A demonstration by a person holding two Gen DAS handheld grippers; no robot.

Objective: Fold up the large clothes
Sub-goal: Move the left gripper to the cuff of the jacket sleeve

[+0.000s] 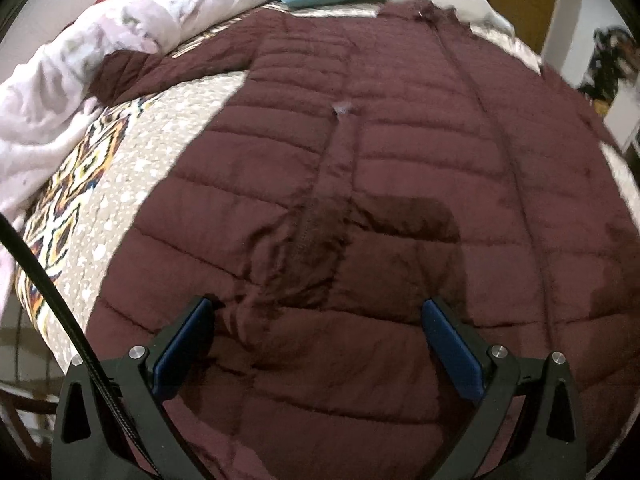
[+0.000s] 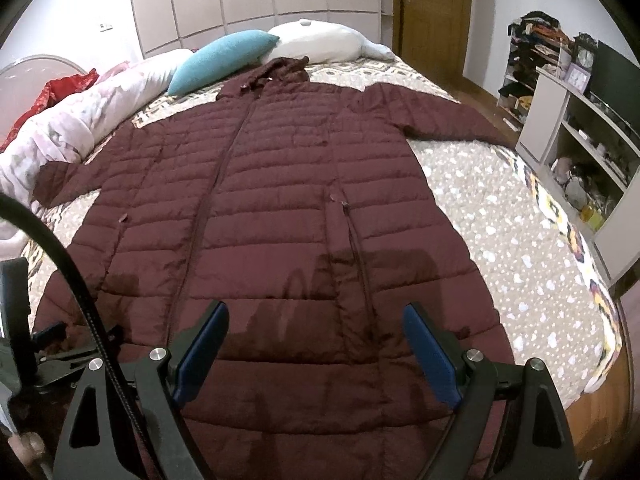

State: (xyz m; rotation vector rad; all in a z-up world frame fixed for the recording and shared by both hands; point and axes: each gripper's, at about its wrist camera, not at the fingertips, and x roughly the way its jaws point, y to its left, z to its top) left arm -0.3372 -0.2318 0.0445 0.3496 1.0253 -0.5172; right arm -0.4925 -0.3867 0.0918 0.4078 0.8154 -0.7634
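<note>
The long maroon quilted coat (image 2: 280, 184) lies flat on the bed (image 2: 500, 216), its long axis running straight away from both tools, hem nearest, hood up by the teal pillow (image 2: 224, 58). Left hand-held gripper (image 1: 318, 312) hangs low over the hem end, jaws wide apart and empty; right hand-held gripper (image 2: 316, 316) sits higher and farther back, also spread and holding nothing, so I'd judge the left closer. No brand, label or readable writing shows anywhere.

Left tongs (image 1: 318, 312) and right tongs (image 2: 316, 316) both gape wide, holding nothing.
</note>
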